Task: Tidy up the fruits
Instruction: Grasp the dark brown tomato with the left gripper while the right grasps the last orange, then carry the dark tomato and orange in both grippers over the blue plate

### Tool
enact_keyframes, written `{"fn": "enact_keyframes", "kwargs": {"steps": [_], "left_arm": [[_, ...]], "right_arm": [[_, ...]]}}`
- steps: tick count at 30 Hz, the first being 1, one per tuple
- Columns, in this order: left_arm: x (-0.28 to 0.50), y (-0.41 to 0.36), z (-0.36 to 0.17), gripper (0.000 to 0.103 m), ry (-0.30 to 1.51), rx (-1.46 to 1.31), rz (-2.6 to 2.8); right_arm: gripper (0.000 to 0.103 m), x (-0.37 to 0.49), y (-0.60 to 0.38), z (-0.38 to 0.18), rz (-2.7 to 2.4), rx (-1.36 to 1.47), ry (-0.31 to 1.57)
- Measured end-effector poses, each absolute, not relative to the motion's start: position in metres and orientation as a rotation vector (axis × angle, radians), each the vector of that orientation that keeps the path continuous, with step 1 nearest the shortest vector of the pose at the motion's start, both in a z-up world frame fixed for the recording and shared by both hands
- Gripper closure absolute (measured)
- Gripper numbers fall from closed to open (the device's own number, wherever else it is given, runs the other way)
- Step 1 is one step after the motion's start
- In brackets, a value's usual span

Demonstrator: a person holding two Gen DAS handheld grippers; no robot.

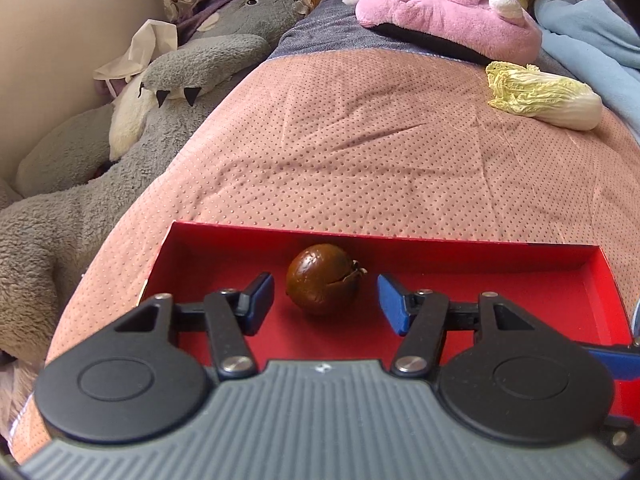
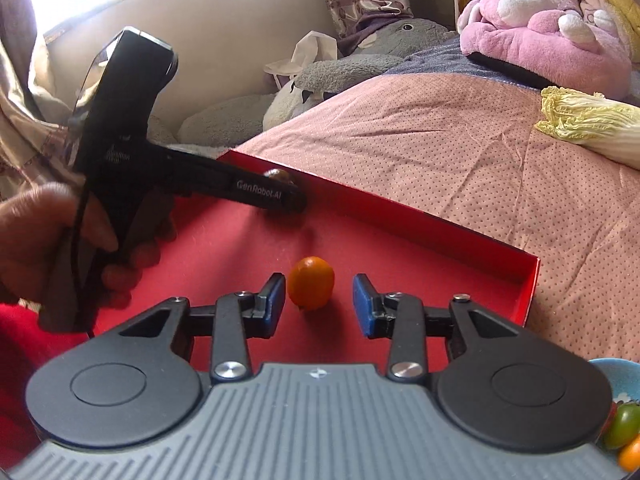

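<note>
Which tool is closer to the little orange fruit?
Right. The right tool has the orange fruit between its fingers; the left tool is farther back in the red tray.

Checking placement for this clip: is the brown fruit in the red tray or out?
In. The brown fruit rests on the red tray floor near its far wall, unheld.

A bright red tray (image 1: 520, 276) holds a glossy dark brown fruit (image 1: 322, 279) and a plain orange fruit (image 2: 311, 283). It sits on a salmon-pink bedcover (image 1: 360, 152) dotted all over with small dimples. At two o'clock lies a pale yellow and white cabbage (image 1: 544, 94); at twelve a pink plush (image 1: 440, 8); at ten a grey plush (image 1: 180, 80)
</note>
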State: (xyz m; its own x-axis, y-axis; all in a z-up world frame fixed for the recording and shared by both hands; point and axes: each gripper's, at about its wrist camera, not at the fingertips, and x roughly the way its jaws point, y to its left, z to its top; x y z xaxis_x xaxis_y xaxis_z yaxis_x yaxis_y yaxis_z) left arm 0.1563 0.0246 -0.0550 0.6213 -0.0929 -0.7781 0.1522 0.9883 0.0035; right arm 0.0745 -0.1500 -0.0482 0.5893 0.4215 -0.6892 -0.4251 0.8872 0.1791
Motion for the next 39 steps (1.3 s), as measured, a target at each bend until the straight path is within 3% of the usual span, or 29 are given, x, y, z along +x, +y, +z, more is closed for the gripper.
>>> {"fn": "enact_keyframes", "kwargs": {"steps": [25,39], "left_arm": [[0.158,0.021,-0.053,0.062,0.906,0.046,-0.127],[0.149,0.024,-0.045,0.062,0.887,0.026,-0.146]], "right_arm": [[0.060,0.148,-0.141,-0.081,0.353,-0.103,0.839],[0.064,0.133,-0.143,-0.066,0.361,-0.084,0.829]]}}
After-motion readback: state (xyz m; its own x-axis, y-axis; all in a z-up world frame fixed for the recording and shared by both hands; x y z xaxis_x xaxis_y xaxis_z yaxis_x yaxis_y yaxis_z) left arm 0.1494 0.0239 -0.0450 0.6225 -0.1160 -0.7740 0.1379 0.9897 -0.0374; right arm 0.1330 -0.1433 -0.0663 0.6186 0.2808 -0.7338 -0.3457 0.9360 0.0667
